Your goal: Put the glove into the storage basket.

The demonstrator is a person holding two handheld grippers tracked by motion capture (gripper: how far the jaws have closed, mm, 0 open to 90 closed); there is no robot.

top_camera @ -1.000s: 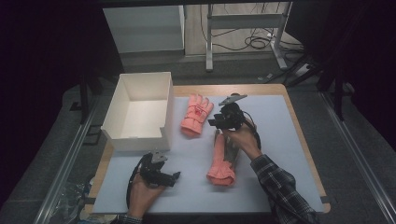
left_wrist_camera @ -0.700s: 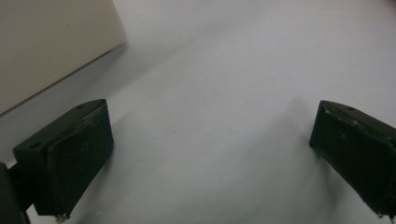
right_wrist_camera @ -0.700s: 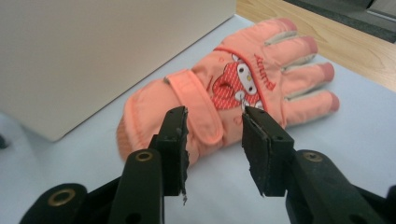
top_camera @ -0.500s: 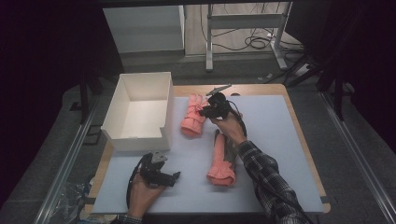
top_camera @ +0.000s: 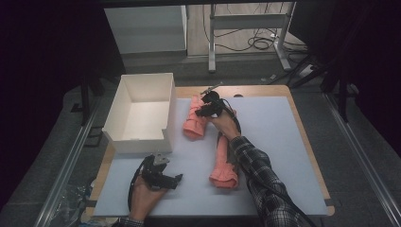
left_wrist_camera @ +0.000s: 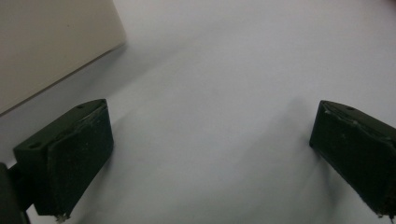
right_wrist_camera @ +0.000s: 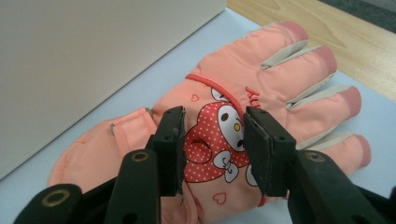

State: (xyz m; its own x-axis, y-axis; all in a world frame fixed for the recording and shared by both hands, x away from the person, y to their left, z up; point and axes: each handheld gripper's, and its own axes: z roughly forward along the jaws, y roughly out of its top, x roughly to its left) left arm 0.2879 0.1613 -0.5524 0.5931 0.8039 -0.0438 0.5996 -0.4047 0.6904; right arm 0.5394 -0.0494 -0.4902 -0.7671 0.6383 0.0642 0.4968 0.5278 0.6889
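Straddling the glove (right_wrist_camera: 243,135), the right gripper (right_wrist_camera: 212,149) has its fingers (right_wrist_camera: 170,149) narrowly apart, just reopened, over the heart print; beyond them stands the box (top_camera: 142,113). Resting on the counter (top_camera: 283,142), the left gripper (left_wrist_camera: 215,158) gapes wide with nothing between its fingers.

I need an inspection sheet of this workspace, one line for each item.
Surface: pale mat on a wooden table.
Job's things: far glove beside the white box; near glove under the right forearm.
Clutter: nothing seen.
Tongs: left tongs open over bare mat; right tongs part open just above the far glove's back, jaws just opening.
Cables: one trails from each tongs; more on the floor.
Surroundings: dark; metal frame behind.
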